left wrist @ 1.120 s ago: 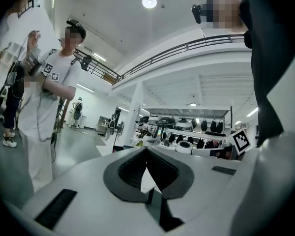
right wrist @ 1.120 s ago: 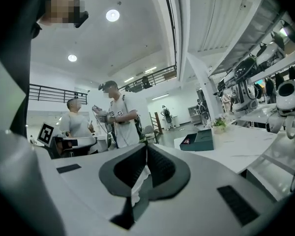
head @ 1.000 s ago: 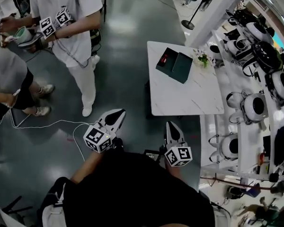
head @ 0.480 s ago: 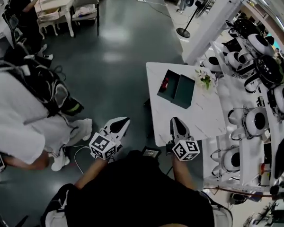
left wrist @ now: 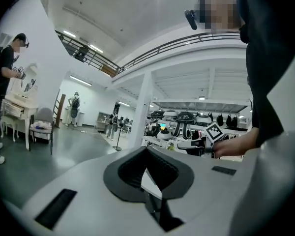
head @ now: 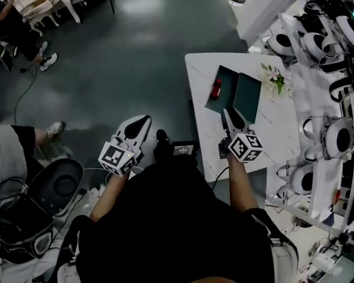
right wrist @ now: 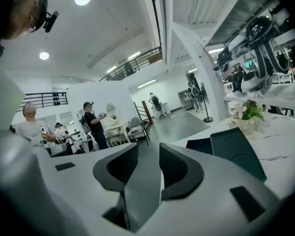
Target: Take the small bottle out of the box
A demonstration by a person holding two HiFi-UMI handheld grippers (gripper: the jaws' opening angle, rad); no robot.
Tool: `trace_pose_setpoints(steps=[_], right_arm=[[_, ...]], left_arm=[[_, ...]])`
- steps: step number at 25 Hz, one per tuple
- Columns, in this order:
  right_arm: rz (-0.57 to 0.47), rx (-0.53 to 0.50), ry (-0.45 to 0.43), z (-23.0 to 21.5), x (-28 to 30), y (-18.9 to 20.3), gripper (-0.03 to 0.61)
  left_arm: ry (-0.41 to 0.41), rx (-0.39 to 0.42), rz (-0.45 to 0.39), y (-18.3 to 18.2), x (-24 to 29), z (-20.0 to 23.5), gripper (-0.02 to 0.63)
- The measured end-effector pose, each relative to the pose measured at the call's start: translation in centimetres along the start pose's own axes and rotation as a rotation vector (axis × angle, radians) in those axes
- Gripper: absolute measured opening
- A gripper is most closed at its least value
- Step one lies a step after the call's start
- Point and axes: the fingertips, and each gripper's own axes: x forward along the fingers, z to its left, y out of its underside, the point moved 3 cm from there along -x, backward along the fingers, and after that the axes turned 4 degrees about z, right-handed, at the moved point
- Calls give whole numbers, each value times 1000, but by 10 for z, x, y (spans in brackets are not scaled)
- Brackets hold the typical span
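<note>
An open dark green box (head: 248, 94) lies on the white marble table (head: 271, 140), and the small red bottle (head: 216, 88) lies in its left half. My right gripper (head: 226, 114) is over the table just short of the box, pointing at it. Its jaws have just been opening and stand open with nothing between them. In the right gripper view (right wrist: 155, 146) the box's raised lid (right wrist: 233, 149) shows ahead to the right; the bottle is hidden. My left gripper (head: 144, 121) hangs over the floor left of the table, its tips (left wrist: 147, 148) touching, empty.
A small vase of flowers (head: 277, 75) stands beside the box. Shelves of white headsets (head: 336, 137) run along the table's right side. A person's legs (head: 23, 149) and a dark round case (head: 56, 184) are on the floor at left.
I have walked up to the table, so the box is much nearer. The right gripper now reaches over the table and its jaws have parted. The person in white has left the view.
</note>
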Motion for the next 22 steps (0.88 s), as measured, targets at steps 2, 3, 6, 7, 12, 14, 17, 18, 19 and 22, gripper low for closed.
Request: trace_pose_setpoints(steps=[2, 3, 6, 7, 12, 14, 17, 18, 19, 22], right_arm=[[70, 13, 10, -18, 35, -6, 150], [98, 16, 21, -29, 52, -11, 153], [185, 25, 83, -60, 93, -17, 160], [215, 35, 103, -69, 103, -15, 170], [378, 117, 153, -99, 143, 2, 212], [445, 160, 184, -108, 153, 13, 221], [533, 201, 249, -130, 164, 30, 224], [567, 209, 267, -137, 166, 37, 224], [604, 212, 282, -143, 168, 45, 224], [699, 224, 302, -150, 170, 60, 224]], left_arm=[[-10, 12, 7, -19, 14, 24, 15], [-17, 18, 3, -29, 22, 36, 15], [-48, 11, 5, -46, 44, 67, 15], [-55, 0, 11, -48, 50, 76, 15], [-69, -28, 30, -50, 72, 108, 15], [-73, -40, 30, -48, 78, 117, 15], [-74, -65, 27, -46, 90, 128, 15], [-74, -71, 23, -45, 92, 130, 15], [-76, -76, 19, -45, 94, 132, 15], [-82, -85, 7, -48, 98, 140, 15]])
